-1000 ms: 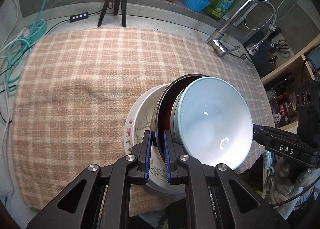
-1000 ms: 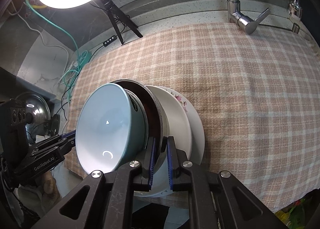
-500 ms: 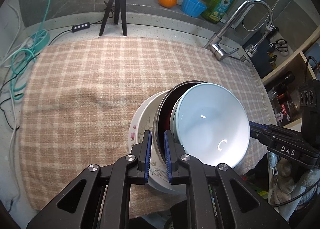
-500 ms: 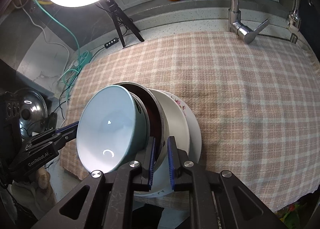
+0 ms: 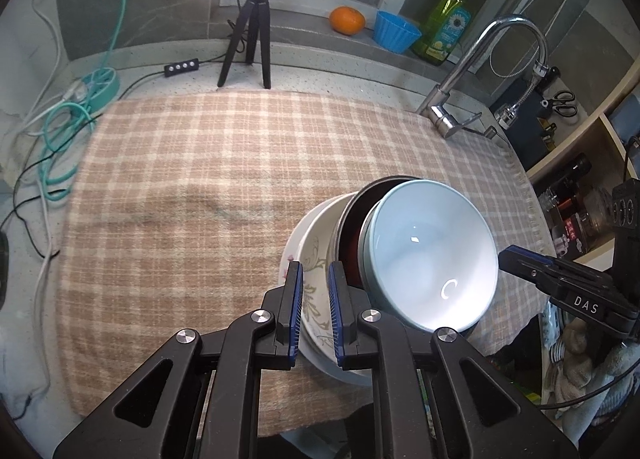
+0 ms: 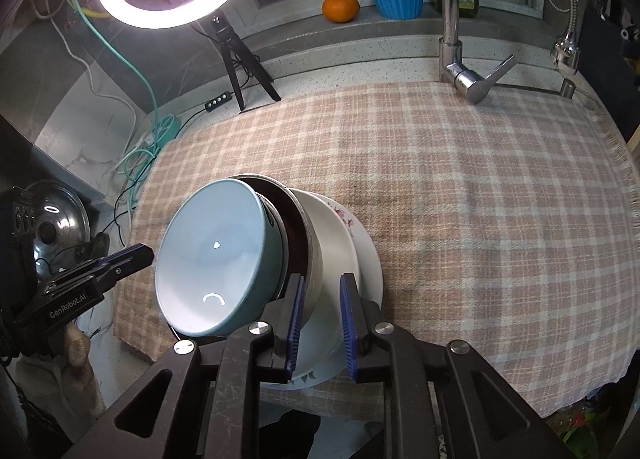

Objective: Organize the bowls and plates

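Note:
A stack stands on the checked cloth: a light blue bowl (image 5: 432,259) (image 6: 212,255) nested in a dark metal bowl (image 5: 352,219) (image 6: 288,211), on white floral plates (image 5: 310,255) (image 6: 344,243). My left gripper (image 5: 314,291) is open, its jaws parted on either side of the plates' near rim, clear of the dark bowl. My right gripper (image 6: 320,311) is open too, jaws spread around the dark bowl's and plates' rim on the opposite side. Each gripper shows in the other's view, left (image 6: 120,263) and right (image 5: 520,259).
The stack sits near the cloth's (image 5: 200,179) front edge. A faucet (image 5: 480,71) (image 6: 452,19) stands at the back right. A tripod (image 5: 252,39), an orange (image 5: 347,20), a blue cup (image 5: 394,35) and a soap bottle (image 5: 444,35) stand behind. Cables (image 5: 60,127) lie at the left.
Both grippers have opened and let go of the dark bowl's rim. They have drawn back a little from the stack, which now rests on the cloth.

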A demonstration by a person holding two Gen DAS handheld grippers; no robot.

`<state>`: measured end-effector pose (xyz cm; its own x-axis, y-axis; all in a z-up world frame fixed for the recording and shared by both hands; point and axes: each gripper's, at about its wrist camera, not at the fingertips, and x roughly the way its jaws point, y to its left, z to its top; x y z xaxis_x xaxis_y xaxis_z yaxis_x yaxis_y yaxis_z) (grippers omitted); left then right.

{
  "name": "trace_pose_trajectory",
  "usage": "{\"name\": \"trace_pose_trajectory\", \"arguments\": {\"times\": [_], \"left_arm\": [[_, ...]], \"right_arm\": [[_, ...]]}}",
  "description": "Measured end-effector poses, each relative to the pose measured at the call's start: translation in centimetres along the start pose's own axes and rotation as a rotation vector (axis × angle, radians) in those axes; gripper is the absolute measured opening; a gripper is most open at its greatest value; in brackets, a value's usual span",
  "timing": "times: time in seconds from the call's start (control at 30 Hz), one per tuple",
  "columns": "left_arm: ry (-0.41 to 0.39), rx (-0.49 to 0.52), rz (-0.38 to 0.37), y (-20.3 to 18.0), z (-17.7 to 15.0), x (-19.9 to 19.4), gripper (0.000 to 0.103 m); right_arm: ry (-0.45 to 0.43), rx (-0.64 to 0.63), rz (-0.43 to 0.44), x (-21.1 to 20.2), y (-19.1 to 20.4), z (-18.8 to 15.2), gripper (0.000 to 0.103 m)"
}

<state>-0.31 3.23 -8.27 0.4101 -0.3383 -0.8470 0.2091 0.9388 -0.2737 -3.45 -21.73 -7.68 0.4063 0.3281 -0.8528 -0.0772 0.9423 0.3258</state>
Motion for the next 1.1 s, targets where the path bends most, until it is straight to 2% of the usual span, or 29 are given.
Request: {"name": "trace_pose_trajectory", "arguments": {"times": [0.1, 0.17, 0.4, 0.47, 0.53, 0.67, 0.77, 0.8, 0.83, 0.87, 0.97, 1.03, 1.1], "left_arm": [[-0.017, 0.004, 0.016, 0.1, -0.1, -0.5, 0.012], [-0.033, 0.003, 0.025, 0.1, -0.1, -0.9, 0.017], [-0.101, 0.022, 0.081, -0.3, 0.0, -2.2, 0.018], [-0.121, 0.039, 0.096, -0.7, -0.2, -2.7, 0.021], [-0.140, 0.054, 0.104, -1.1, -0.4, -3.3, 0.028], [-0.172, 0.079, 0.124, -1.9, -0.9, -4.4, 0.040], [-0.190, 0.084, 0.135, -2.4, -1.3, -5.2, 0.054], [-0.196, 0.081, 0.139, -2.5, -1.4, -5.5, 0.058], [-0.200, 0.080, 0.142, -2.6, -1.5, -5.7, 0.059], [-0.203, 0.081, 0.144, -2.7, -1.5, -5.8, 0.059], [-0.216, 0.079, 0.157, -3.1, -1.8, -6.4, 0.063], [-0.224, 0.084, 0.159, -3.4, -1.9, -6.7, 0.071], [-0.232, 0.084, 0.159, -3.6, -1.9, -6.9, 0.071]], "right_arm": [[-0.022, -0.014, -0.024, -0.7, 0.1, -0.2, 0.020], [-0.035, -0.020, -0.037, -1.1, 0.2, -0.4, 0.020], [-0.101, -0.054, -0.107, -2.6, 0.4, -0.8, 0.021], [-0.117, -0.058, -0.119, -3.1, 0.5, -0.9, 0.025], [-0.137, -0.063, -0.130, -3.6, 0.6, -1.1, 0.033], [-0.181, -0.085, -0.162, -4.6, 1.1, -1.4, 0.035], [-0.219, -0.098, -0.183, -5.5, 1.5, -1.7, 0.041], [-0.232, -0.100, -0.185, -5.8, 1.6, -1.7, 0.048], [-0.248, -0.100, -0.184, -6.1, 1.8, -1.8, 0.056], [-0.268, -0.101, -0.184, -6.5, 1.9, -1.9, 0.058], [-0.311, -0.113, -0.198, -7.3, 2.2, -2.1, 0.061], [-0.325, -0.118, -0.202, -7.7, 2.3, -2.3, 0.065], [-0.337, -0.113, -0.199, -7.9, 2.3, -2.5, 0.069]]}}
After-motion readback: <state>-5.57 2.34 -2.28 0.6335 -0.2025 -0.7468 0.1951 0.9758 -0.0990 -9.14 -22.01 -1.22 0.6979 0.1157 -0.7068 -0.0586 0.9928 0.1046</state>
